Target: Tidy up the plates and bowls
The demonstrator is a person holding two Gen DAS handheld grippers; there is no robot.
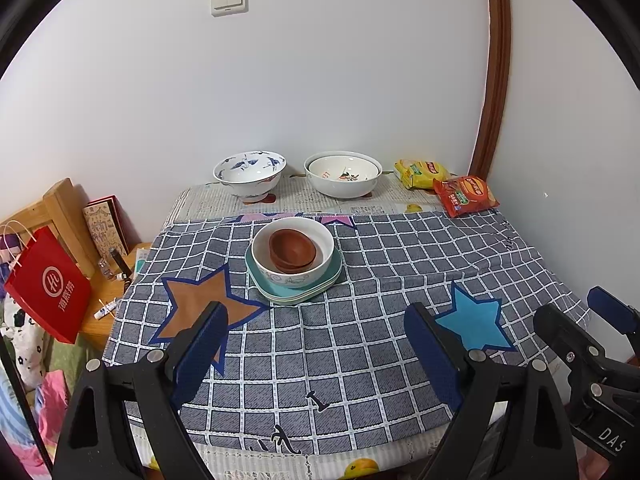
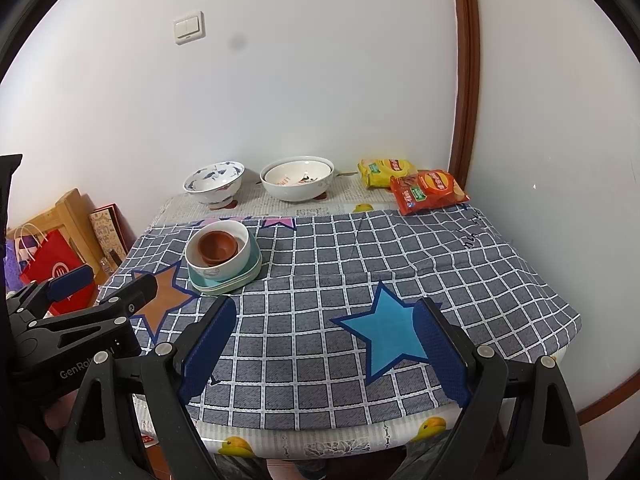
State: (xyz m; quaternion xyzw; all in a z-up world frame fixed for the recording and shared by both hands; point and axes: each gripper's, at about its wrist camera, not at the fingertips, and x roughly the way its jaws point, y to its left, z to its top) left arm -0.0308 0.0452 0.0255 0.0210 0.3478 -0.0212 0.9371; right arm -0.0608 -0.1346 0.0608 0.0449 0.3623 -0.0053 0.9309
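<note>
From the left wrist view, the left claw (image 1: 316,344) hangs released over the near half of the bench (image 1: 360,360), its 2 blue-padded fingers wide apart with only the grey checked cloth between them. Beyond it, near the middle of the cloth, sits a stack: pale green and teal square plates with rounded corners (image 1: 294,288), a white ceramic bowl with a faint blue pattern (image 1: 294,252) on top of them, and small reddish-brown bowls (image 1: 292,250) nested inside that. Against the wall stand a blue-and-white footed porcelain bowl (image 1: 250,174) and, just beside it, a wide white bowl with a floral print inside (image 1: 343,174), which seems to hold a 2nd bowl. At the right edge the other claw shows, fingers also apart.

From the right wrist view, the right claw (image 2: 324,344) is likewise released, holding nothing, hovering over a blue star on the cloth. The stack lies to its far left, the 2 large bowls at the back, with a yellow snack bag (image 2: 384,172) and a red snack bag (image 2: 428,192) at the back right.

I'd judge the glazed bowls heavy, stiff, slippery and breakable; the rim wall, 1 pad inside and 1 outside, looks the surest hold. The plates look like light plastic, best pinched at an edge.
</note>
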